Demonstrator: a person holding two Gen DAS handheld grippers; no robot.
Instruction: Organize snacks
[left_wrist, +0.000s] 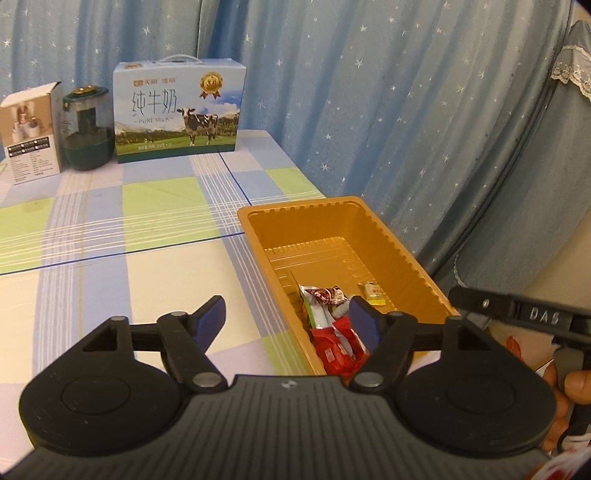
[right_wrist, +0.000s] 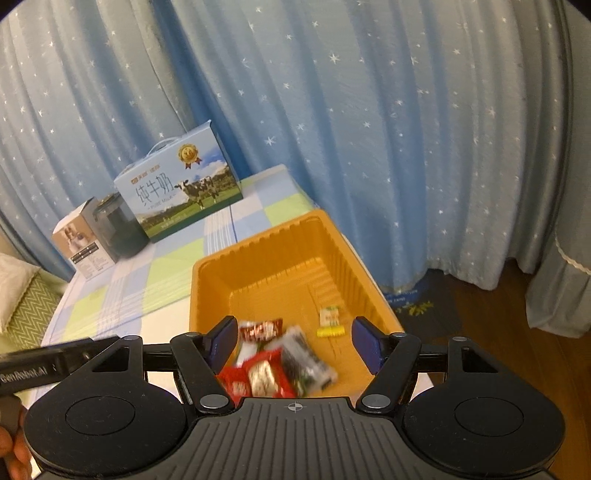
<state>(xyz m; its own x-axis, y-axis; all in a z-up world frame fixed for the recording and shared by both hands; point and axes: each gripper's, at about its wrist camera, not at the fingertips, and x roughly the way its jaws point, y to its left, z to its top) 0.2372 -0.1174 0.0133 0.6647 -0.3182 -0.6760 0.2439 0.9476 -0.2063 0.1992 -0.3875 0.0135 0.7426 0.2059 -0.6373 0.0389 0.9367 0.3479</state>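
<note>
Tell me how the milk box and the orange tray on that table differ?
The milk box is a closed, upright carton printed with a cow and fitted with a handle; the orange tray is open-topped, low, plain and ribbed. The box stands at the table's far end by the curtain; the tray sits near, holding wrapped snacks. Both are rectangular and rest on the checked tablecloth.

An orange plastic tray (right_wrist: 207, 280) with ribbed walls sits at the counter's right edge. Inside, at its near end, lie a pile of red and white snack packets (right_wrist: 273, 365) and, apart, a small yellow candy (left_wrist: 373, 292).
</note>
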